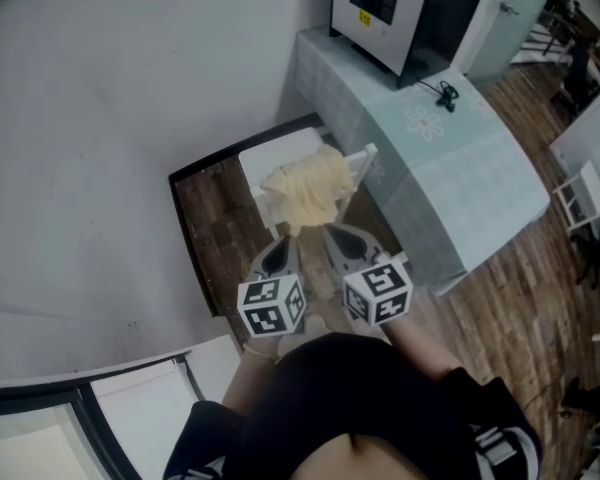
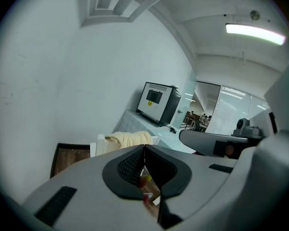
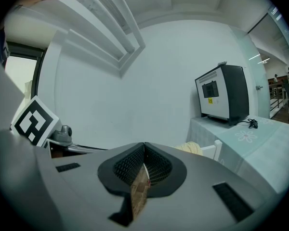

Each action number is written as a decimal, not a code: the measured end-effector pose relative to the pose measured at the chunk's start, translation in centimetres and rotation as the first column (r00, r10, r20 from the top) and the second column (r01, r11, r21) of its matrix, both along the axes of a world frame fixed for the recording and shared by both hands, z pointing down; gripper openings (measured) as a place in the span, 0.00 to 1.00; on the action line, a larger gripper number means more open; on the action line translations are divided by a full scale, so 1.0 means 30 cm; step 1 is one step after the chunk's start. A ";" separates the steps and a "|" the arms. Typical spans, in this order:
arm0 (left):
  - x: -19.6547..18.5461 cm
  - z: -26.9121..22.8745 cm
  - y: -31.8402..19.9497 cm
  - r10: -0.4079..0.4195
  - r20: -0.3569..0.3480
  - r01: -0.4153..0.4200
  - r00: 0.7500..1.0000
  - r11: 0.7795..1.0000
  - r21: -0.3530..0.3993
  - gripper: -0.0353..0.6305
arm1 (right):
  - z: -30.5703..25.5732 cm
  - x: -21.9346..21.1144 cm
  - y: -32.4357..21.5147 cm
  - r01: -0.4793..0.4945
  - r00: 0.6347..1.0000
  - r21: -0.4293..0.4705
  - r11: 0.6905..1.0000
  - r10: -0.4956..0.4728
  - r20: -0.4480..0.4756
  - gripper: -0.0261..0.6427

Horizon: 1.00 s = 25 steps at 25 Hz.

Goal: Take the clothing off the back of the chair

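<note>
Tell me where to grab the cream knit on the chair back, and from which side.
Pinch the bunched top fold of the cream knit where it humps over the chair back, coming from above on the near side. It lies loosely draped over the top, so lifting straight upward should probably free it.

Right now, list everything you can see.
chair: one, white, near the wall
clothing: one, cream knit, draped over the chair back
table: one, pale patterned cloth, right of the chair
machine: one, black and white, on the table's far end
cable: one, black, on the table near the machine
floor: one, brown wood, under the chair
left hand-held gripper: one, grey, shut, empty, short of the clothing
right hand-held gripper: one, grey, shut, empty, beside the left one
</note>
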<state>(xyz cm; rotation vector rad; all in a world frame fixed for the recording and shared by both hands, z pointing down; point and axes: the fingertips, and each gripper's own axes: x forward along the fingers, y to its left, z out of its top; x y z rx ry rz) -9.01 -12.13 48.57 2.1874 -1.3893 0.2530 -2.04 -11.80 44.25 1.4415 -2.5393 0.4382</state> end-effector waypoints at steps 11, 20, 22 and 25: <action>-0.037 0.037 -0.089 0.019 -0.010 -0.019 1.000 1.000 -0.008 0.05 | 0.014 -0.016 -0.084 -0.047 0.999 0.010 0.999 0.047 -0.009 0.06; -0.021 0.044 -0.118 0.025 -0.003 -0.025 1.000 1.000 -0.009 0.05 | 0.020 0.054 -0.112 -0.110 0.994 0.008 0.994 0.110 -0.012 0.06; -0.018 0.045 -0.125 0.023 -0.001 -0.023 1.000 1.000 -0.006 0.05 | 0.026 0.063 -0.125 -0.115 0.993 0.005 0.993 0.115 -0.010 0.06; -0.020 0.054 -0.141 0.014 0.002 -0.014 1.000 1.000 -0.005 0.05 | 0.040 0.064 -0.148 -0.107 0.994 0.005 0.994 0.107 -0.012 0.06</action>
